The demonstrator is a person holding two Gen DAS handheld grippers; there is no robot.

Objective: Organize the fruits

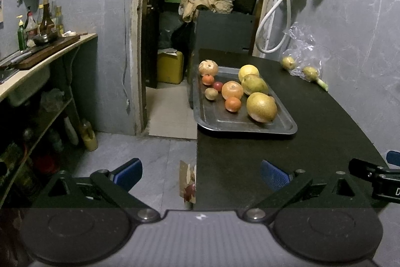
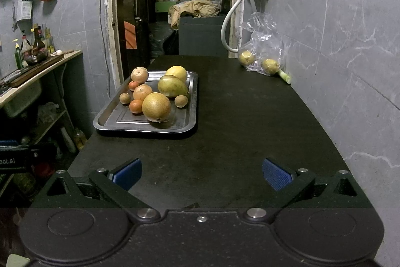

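Both grippers hang back, empty. Left gripper (image 1: 201, 173) has fingers spread wide, nothing between them; right gripper (image 2: 201, 173) is just as wide over the dark table (image 2: 250, 129). The tray (image 2: 120, 125) sits at 11 o'clock from the right gripper, piled with fruit, the big pear (image 2: 156, 106) nearest. A bag (image 2: 265, 46) holds two more at 1 o'clock by the wall.

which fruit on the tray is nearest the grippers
The large round russet-yellow pear at the near end of the metal tray. It sits closer to the camera than the small orange beside it; every other fruit lies farther back.
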